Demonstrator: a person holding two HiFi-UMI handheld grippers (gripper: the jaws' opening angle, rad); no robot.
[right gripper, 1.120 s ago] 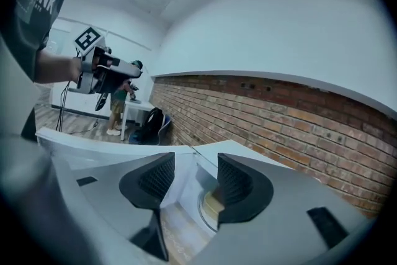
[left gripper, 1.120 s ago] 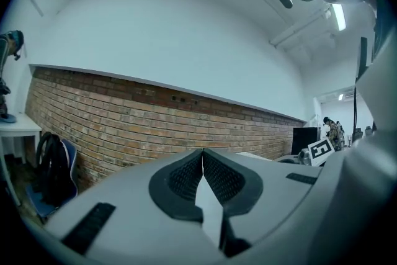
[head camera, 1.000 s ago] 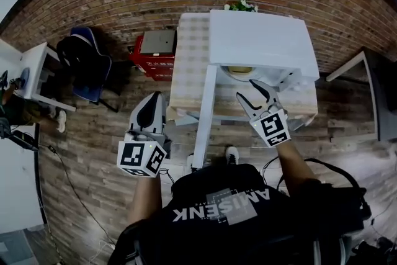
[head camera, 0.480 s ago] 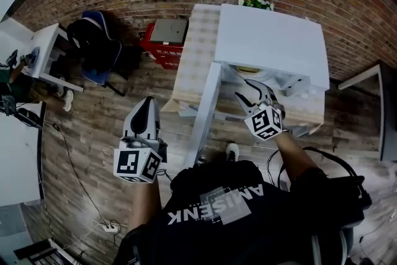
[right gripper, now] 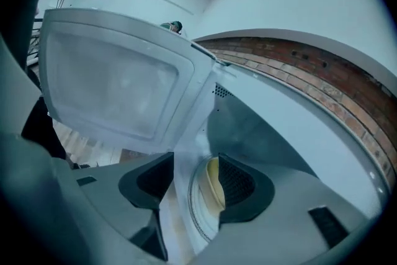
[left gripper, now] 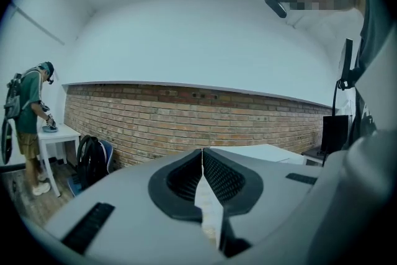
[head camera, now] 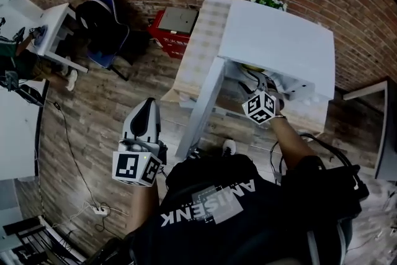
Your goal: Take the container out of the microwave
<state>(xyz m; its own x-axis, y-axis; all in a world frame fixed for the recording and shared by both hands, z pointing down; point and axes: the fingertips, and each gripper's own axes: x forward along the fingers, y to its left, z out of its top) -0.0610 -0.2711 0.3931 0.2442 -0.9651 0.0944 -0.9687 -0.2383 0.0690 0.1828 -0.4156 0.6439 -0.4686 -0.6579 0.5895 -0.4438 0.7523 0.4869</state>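
Right gripper (right gripper: 195,180): I hold it at the mouth of the white box-shaped microwave oven (head camera: 279,40), pointed into the cavity. Its jaws stand apart and clamp nothing. The gap is there to admit the pale yellow round container (right gripper: 213,186), which shows between the two dark ribbed pads, closer to the right-hand one. I cannot tell whether either pad touches it.

The container sits on the cavity floor, inside the oven and not yet lifted.

The oven's white door with its frosted window (right gripper: 118,84) is swung fully open to the left of the cavity, which leaves the approach free for my right arm.

Left gripper (left gripper: 202,170): jaws pressed together, nothing between them. I hold it low at my left side, well apart from the oven and aimed towards the brick wall (left gripper: 186,118). In my judgement it is simply kept out of the way.

The oven stands on a table under a pale checked cloth (head camera: 198,53).

Assessment: the step in hand is the approach. The grasp is not yet made.
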